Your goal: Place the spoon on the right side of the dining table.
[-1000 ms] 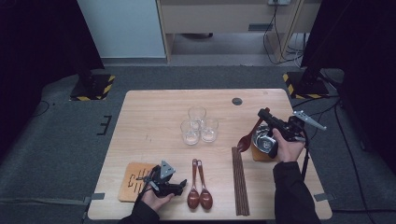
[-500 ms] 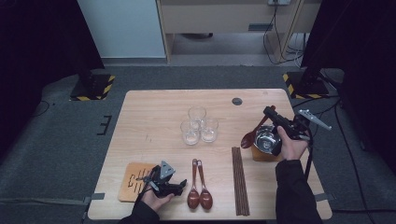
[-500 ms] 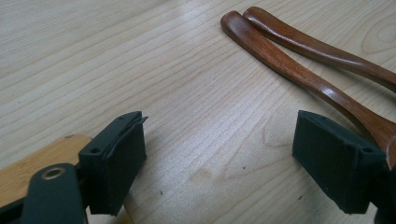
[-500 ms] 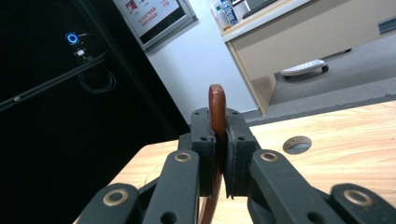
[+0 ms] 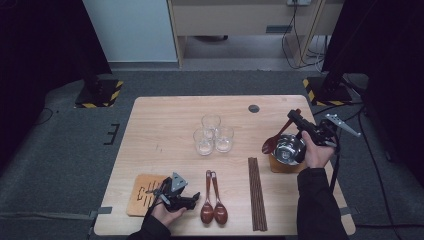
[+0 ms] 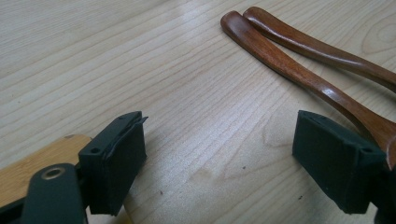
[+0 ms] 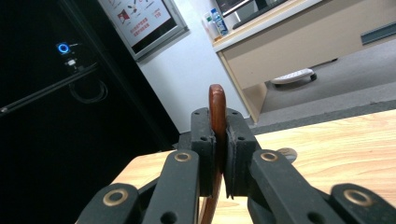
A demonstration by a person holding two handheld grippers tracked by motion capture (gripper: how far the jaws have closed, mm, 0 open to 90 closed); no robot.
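High view overlooks the table [image 5: 165, 125] — tool cameras sit close, low.

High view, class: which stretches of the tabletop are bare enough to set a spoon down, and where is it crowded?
Free: the left half of the table, left of the three glasses, and the strip between glasses and chopsticks. Crowded: the right edge around the metal bowl and held spoon, and the front by the two spoons.

Three glasses [image 5: 212, 134] cluster mid-table. Near edge, left to right: wooden trivet [image 5: 145, 194], two spoons [image 5: 213, 202] side by side, chopsticks [image 5: 256, 192]. Right side: steel bowl [image 5: 289, 148] on a coaster [image 5: 278, 166]; third spoon [image 5: 274, 140] just left of bowl.
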